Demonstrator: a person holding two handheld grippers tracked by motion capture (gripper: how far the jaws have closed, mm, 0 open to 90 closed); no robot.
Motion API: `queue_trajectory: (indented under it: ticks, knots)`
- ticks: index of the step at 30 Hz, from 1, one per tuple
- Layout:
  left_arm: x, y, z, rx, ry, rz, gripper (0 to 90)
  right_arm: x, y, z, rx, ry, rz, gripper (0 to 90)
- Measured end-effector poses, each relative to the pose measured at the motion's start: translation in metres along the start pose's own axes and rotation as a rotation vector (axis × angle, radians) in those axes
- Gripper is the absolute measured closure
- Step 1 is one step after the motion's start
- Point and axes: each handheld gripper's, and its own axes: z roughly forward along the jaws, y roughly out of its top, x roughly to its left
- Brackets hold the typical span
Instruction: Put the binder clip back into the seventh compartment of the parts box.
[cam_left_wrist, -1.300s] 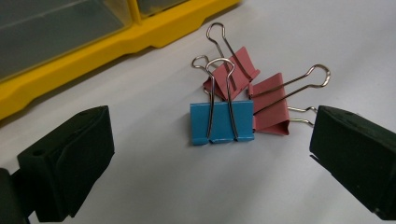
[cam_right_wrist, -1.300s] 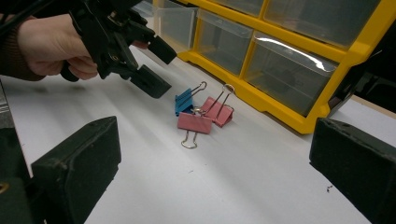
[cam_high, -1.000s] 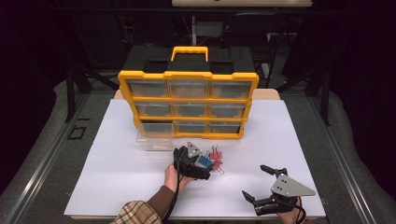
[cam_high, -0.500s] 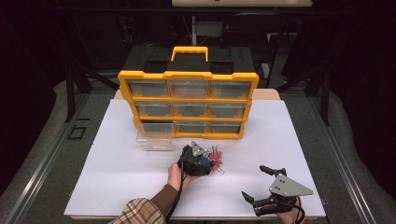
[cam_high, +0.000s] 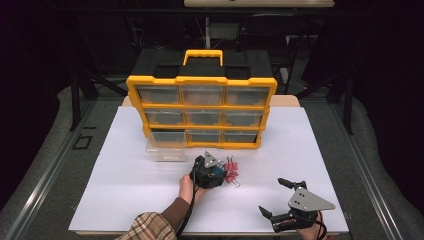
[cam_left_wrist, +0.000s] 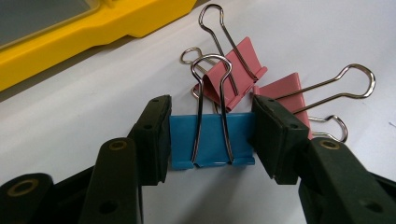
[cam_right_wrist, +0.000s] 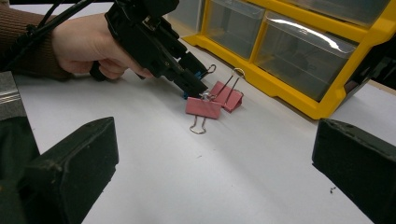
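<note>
A blue binder clip (cam_left_wrist: 212, 140) lies flat on the white table, its wire handles folded over it. My left gripper (cam_left_wrist: 211, 127) has just been closing its jaws, and the black pads (cam_left_wrist: 156, 135) now touch both ends of the clip. Two pink binder clips (cam_left_wrist: 236, 65) lie just behind it, touching each other. In the high view, my left gripper (cam_high: 216, 172) is at mid-table beside the pink clips (cam_high: 231, 172). Near the front right edge, my right gripper (cam_high: 272, 195) stands open and holds nothing, aimed toward the pink clips (cam_right_wrist: 203, 106).
A yellow organizer (cam_high: 200, 112) with several clear drawers stands upright at the back of the white table (cam_high: 115, 190). One clear drawer (cam_high: 165, 151) sits pulled out on the table in front of its lower left.
The left gripper's jaws have narrowed around the clips at mid-table. Neither hand has shifted, and the right gripper stays as it was.
</note>
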Motion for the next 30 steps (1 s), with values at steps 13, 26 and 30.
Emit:
queue_trajectory:
  ticks: [13, 26, 30]
  knots:
    - [0.002, 0.0, -0.008, -0.016, 0.01, -0.005, 50.1, 0.0, 0.0, -0.002, -0.003, -0.006, 0.007, 0.0]
    - [0.01, 0.0, -0.027, -0.045, 0.009, 0.007, 50.1, -0.001, 0.0, -0.001, -0.003, 0.001, 0.006, 0.0]
    - [0.009, 0.0, -0.031, -0.051, 0.007, 0.002, 50.2, 0.001, 0.001, -0.002, -0.001, 0.002, 0.001, 0.0]
